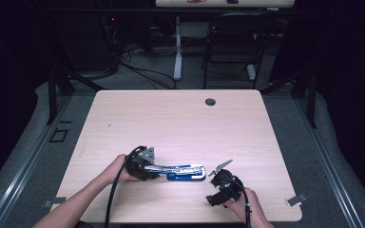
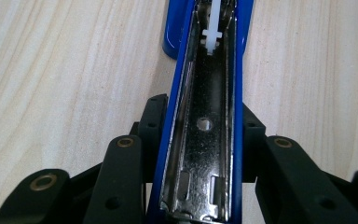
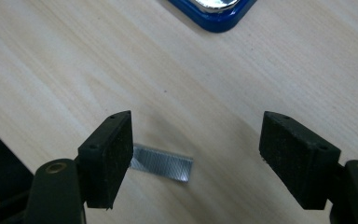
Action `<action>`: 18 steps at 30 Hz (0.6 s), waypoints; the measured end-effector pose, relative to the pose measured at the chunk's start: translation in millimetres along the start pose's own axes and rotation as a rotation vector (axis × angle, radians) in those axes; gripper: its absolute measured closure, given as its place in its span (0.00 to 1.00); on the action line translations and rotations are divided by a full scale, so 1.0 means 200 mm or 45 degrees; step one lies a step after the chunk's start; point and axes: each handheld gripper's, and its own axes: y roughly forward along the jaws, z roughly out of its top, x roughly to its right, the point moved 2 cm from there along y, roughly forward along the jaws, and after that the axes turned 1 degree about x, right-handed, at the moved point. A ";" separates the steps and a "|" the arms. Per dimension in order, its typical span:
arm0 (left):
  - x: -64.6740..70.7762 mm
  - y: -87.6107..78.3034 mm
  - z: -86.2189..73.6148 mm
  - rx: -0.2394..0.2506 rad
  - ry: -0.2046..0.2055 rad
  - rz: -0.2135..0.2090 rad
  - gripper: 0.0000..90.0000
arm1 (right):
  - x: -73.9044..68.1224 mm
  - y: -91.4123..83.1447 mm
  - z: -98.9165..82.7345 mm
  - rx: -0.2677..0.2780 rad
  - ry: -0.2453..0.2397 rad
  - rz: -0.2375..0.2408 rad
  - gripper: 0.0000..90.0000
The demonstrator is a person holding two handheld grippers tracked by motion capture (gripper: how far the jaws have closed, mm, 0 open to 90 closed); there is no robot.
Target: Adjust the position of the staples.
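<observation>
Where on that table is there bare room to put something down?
The whole far half of the table is bare, up to the small round grommet. The near edge is crowded: the open blue stapler, the staple strip and both tools.

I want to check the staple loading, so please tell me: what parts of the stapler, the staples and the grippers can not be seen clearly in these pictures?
- Staple strip, right gripper view: its left end is behind the jaw of the right gripper.
- Stapler, left gripper view: the front is cut off by the top edge; the left gripper covers its sides.
- Stapler in the right gripper view: the top edge leaves one blue corner.
- High view: the staple strip is too small to find.
</observation>
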 end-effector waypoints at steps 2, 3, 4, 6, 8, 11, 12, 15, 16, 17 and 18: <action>0.00 0.00 0.00 0.001 0.001 0.000 0.71 | 0.01 0.01 0.01 -0.001 -0.001 -0.010 0.29; 0.00 0.00 0.00 0.001 0.001 0.000 0.71 | 0.01 0.01 0.01 -0.001 -0.001 -0.010 0.29; 0.00 0.00 0.00 0.000 0.002 -0.002 0.71 | 0.01 0.03 0.01 -0.005 0.010 -0.008 0.30; 0.00 0.01 0.00 0.008 -0.001 0.012 0.71 | 0.01 0.03 0.01 -0.026 -0.001 -0.013 0.31; 0.00 0.01 0.00 0.005 0.001 0.008 0.71 | 0.01 0.03 0.01 -0.048 -0.025 -0.024 0.32; 0.00 0.01 0.00 0.007 0.000 0.012 0.71 | 0.01 0.03 0.01 -0.077 -0.034 -0.016 0.32; 0.00 0.01 0.00 0.008 0.000 0.013 0.71 | 0.00 0.03 0.00 -0.063 -0.033 -0.033 0.33; 0.00 0.01 0.00 0.006 -0.001 0.009 0.71 | 0.01 0.01 -0.01 -0.097 -0.050 -0.054 0.33; 0.00 0.01 0.00 0.007 -0.002 0.009 0.71 | 0.01 0.00 -0.02 -0.093 -0.043 -0.053 0.34; 0.00 0.01 0.00 0.007 -0.002 0.009 0.71 | 0.02 0.00 -0.02 -0.097 -0.039 -0.051 0.34; 0.00 0.01 0.00 0.000 -0.002 -0.010 0.71 | 0.03 -0.01 -0.02 -0.108 -0.045 -0.057 0.34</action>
